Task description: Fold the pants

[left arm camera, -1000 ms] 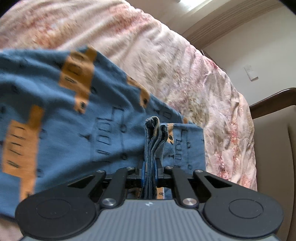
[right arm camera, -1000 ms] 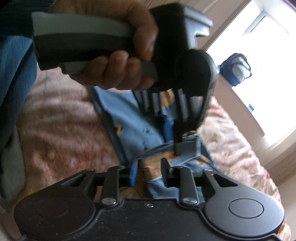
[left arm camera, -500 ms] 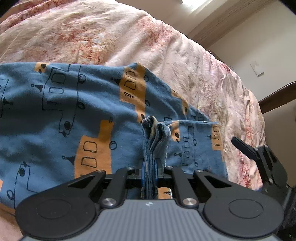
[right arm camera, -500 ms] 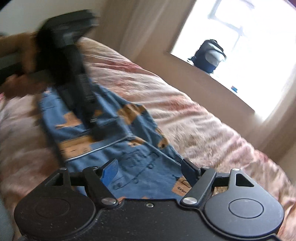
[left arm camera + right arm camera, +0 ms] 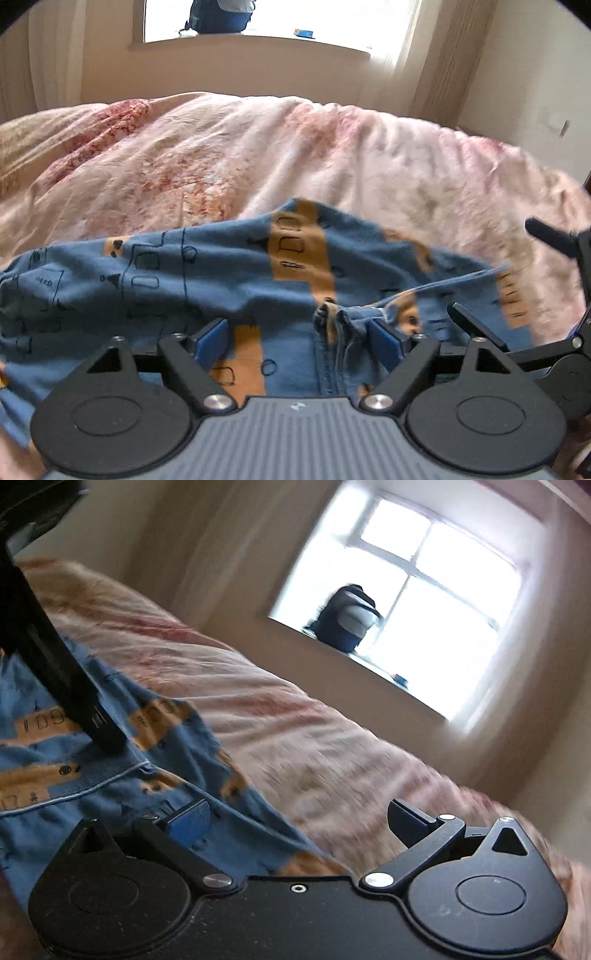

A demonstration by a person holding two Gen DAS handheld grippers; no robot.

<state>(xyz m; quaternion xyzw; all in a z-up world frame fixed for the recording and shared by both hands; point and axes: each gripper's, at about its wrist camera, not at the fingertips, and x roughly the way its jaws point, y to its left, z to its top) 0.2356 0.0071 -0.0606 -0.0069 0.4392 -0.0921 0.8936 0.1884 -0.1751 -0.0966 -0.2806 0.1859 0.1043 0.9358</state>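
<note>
Left wrist view: left gripper point(image 5: 299, 338) fingers had just spread apart, bunched hem of blue pants point(image 5: 221, 273) loose between them on the bed point(image 5: 258, 147). Right wrist view: right gripper point(image 5: 297, 818) fingers just opened wide, clamping nothing. Backpack point(image 5: 347, 618) on windowsill.

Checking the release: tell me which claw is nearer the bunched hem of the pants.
Left. The left claw straddles the bunched hem, pads apart. The right claw hangs open over the pants' edge.
</note>
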